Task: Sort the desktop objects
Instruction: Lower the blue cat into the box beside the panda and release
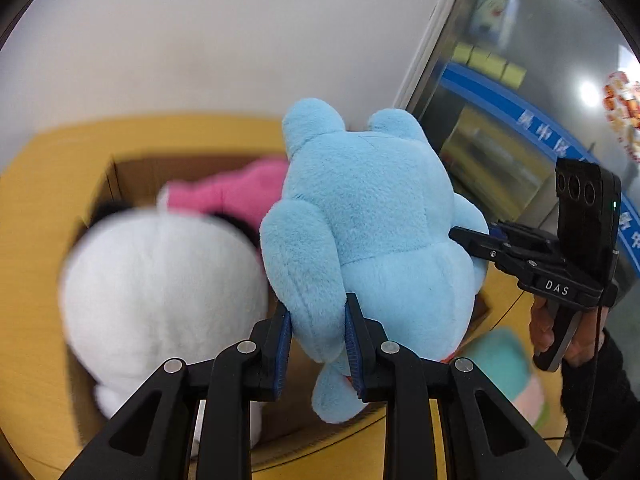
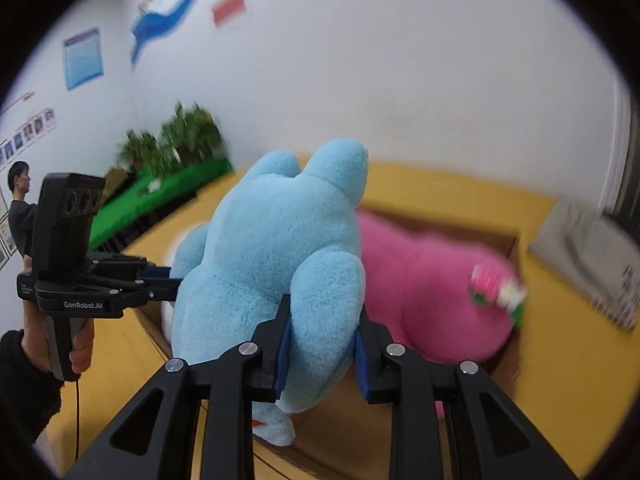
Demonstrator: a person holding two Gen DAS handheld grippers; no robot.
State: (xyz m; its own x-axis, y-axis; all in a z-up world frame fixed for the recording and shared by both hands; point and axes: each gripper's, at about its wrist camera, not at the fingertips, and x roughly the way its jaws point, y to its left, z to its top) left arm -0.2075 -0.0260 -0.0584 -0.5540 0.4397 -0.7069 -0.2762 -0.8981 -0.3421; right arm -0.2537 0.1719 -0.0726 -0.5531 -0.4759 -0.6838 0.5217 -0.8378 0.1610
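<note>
Blue plush toy [image 1: 360,216] hangs above the open cardboard box [image 1: 128,172] on the yellow table [image 1: 32,240]. Left gripper [image 1: 318,354] pinches 1 lower limb; right gripper [image 2: 320,350] pinches another. Inside the box: pink plush [image 2: 432,288], and white plush [image 1: 160,280] at near left.

An office or institutional room: white walls carry a blue framed notice [image 2: 83,59], a red sign [image 2: 228,11] and small photo cards [image 2: 28,130]; potted plants [image 2: 172,140] stand on a green-covered table [image 2: 160,192]; a glass partition [image 1: 520,92] bears a blue lettered band.
</note>
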